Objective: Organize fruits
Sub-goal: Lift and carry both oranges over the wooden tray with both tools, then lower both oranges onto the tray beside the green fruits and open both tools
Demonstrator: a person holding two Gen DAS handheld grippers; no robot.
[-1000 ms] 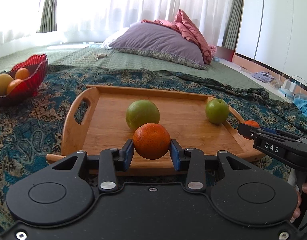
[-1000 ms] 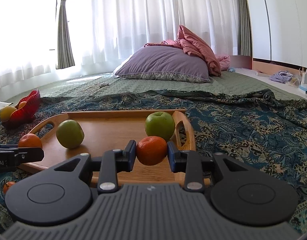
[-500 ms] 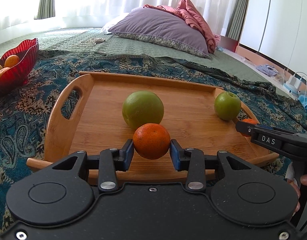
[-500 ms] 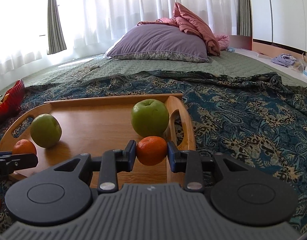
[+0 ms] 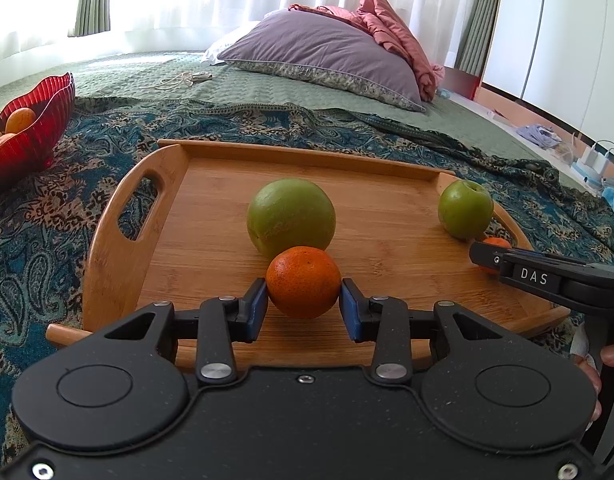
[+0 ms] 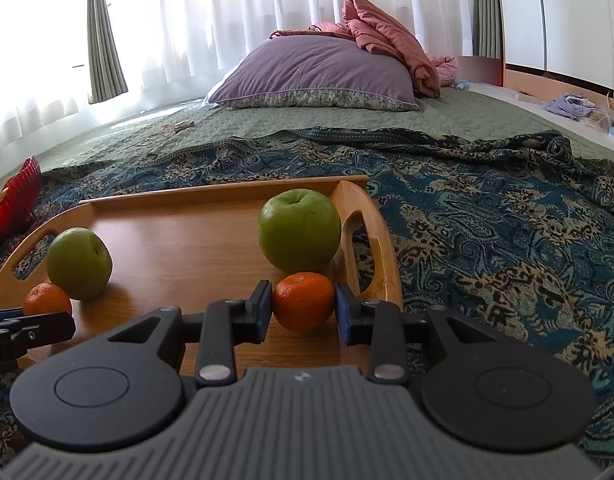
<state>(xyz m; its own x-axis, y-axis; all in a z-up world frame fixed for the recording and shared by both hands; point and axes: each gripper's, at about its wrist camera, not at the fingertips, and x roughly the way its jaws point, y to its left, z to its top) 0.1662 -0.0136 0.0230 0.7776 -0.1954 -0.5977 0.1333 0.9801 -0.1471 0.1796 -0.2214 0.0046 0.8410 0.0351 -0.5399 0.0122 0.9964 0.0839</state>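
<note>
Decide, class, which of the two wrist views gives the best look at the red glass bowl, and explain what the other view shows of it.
The left wrist view shows the red bowl best: its fluted rim, one side and the orange fruit inside are plain. The right wrist view catches only a sliver of it at the left edge, most of it cut off by the frame.

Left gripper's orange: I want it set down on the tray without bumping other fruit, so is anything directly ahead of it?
Yes. A large green fruit sits on the wooden tray just beyond the orange held by the left gripper; the board either side is bare.
</note>
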